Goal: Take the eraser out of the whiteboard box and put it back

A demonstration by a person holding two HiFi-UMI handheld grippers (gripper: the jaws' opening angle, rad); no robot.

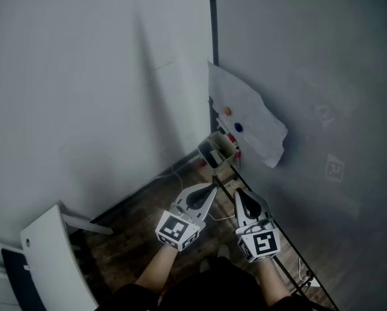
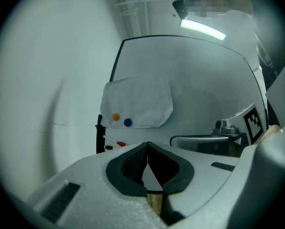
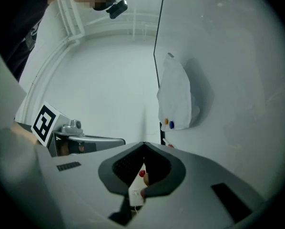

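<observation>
In the head view the whiteboard box point(image 1: 214, 153) hangs on the lower left edge of the grey whiteboard point(image 1: 310, 109); it is dark and small, and I cannot make out an eraser in it. Red-capped markers point(image 2: 115, 142) lie beside it. My left gripper point(image 1: 212, 188) and right gripper point(image 1: 237, 193) are side by side below the box, both pointing at it and short of it. The left gripper point(image 2: 147, 143) has its tips touching with nothing between them. The right gripper point(image 3: 143, 144) also has its tips together and holds nothing.
A white sheet of paper point(image 1: 245, 118) is pinned to the whiteboard by an orange magnet point(image 1: 227, 111) and a blue magnet point(image 1: 238, 127). A pale wall stands to the left. A white panel point(image 1: 51, 258) leans at lower left. A cable point(image 1: 180, 173) runs over the wooden floor.
</observation>
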